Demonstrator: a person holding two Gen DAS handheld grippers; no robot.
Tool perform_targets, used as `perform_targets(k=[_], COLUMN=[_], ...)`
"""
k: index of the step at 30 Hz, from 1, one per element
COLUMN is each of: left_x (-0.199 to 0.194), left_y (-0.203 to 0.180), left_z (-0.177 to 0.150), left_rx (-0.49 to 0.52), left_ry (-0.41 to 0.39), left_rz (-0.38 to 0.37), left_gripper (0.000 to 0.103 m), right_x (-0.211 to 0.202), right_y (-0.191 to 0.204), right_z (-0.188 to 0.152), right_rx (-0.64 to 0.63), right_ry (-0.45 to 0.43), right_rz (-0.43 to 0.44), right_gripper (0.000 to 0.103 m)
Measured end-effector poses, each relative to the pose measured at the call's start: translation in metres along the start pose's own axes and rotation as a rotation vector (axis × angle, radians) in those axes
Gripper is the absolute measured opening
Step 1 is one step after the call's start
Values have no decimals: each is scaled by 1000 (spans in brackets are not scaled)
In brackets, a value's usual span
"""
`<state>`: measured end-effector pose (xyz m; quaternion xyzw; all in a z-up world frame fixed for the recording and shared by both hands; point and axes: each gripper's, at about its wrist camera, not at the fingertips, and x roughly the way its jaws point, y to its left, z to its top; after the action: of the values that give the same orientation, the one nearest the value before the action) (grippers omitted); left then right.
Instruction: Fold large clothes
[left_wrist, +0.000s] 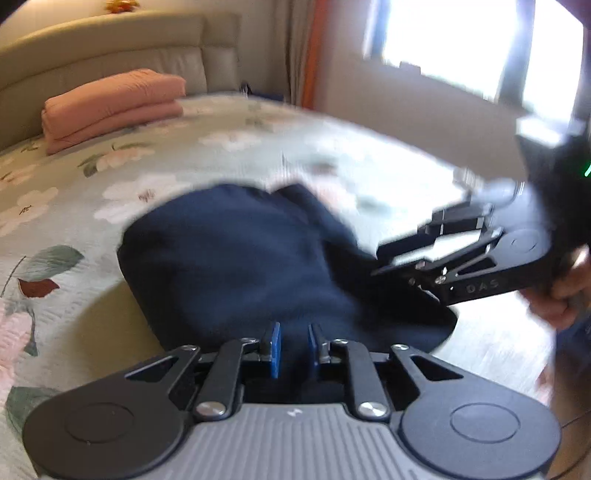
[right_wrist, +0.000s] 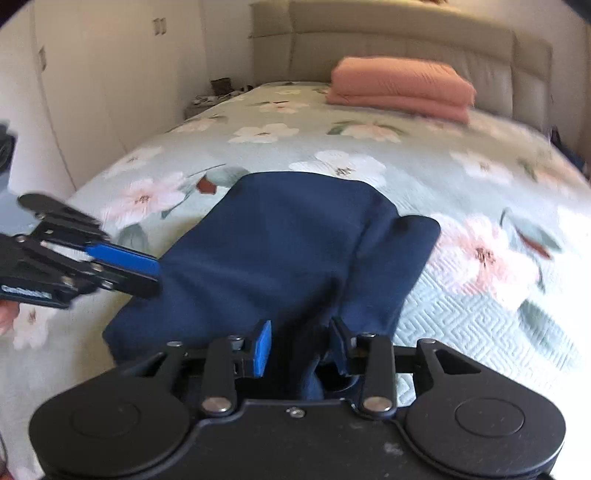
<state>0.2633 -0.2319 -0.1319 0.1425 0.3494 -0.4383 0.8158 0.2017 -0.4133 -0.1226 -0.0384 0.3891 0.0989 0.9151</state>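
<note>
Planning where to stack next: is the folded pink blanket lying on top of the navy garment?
No, the pink blanket sits by the headboard, apart from the navy garment.

open bedspread (right_wrist: 461, 302) lies clear at right and centre of the right wrist frame. the navy garment (right_wrist: 288, 251) occupies lower centre. the folded pink blanket (right_wrist: 399, 88) blocks the upper right. the other gripper (right_wrist: 155, 273) intrudes from the left edge.

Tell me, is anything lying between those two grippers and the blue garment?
Nothing visible. The garment lies alone on the bedspread, right under both grippers. The folded pink blanket sits far off by the headboard.
</note>
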Motion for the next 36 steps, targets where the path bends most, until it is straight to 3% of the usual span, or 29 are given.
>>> perform_targets(k=[4, 9, 11, 13, 17, 21, 25, 29, 32, 34, 36], left_x=[-1, -18, -23, -29, -43, -29, 0, 23, 16, 7, -6], left_y=[-4, 12, 12, 8, 4, -1, 0, 8, 21, 27, 28], left_z=[-24, -44, -50, -57, -43, -5, 16, 15, 5, -5, -17], left_rx=[8, -27, 6, 40, 50, 40, 12, -31, -71, -84, -92], left_ry=[16, 45, 99, 141, 63, 0, 3, 30, 28, 27, 17], left_rz=[-17, -49, -11, 35, 41, 62, 21, -26, -63, -65, -50], left_gripper=[19, 23, 24, 21, 22, 24, 25, 25, 26, 31, 36], right_x=[30, 0, -12, -24, -28, 17, 73, 112, 99, 88, 75], right_y=[0, -20, -23, -28, -29, -31, -39, -60, -76, -89, -102], right_z=[-47, -66, -63, -53, -8, 46, 68, 60, 49, 38, 28], right_rx=[-3, 101, 80, 67, 10, 11, 56, 105, 147, 175, 242], right_ry=[152, 111, 117, 108, 8, -42, -20, 45, 34, 52, 67], right_rz=[-9, 16, -13, -5, -34, -27, -23, -29, -63, -118, -124], right_gripper=[43, 40, 44, 40, 38, 35, 26, 24, 24, 24, 30])
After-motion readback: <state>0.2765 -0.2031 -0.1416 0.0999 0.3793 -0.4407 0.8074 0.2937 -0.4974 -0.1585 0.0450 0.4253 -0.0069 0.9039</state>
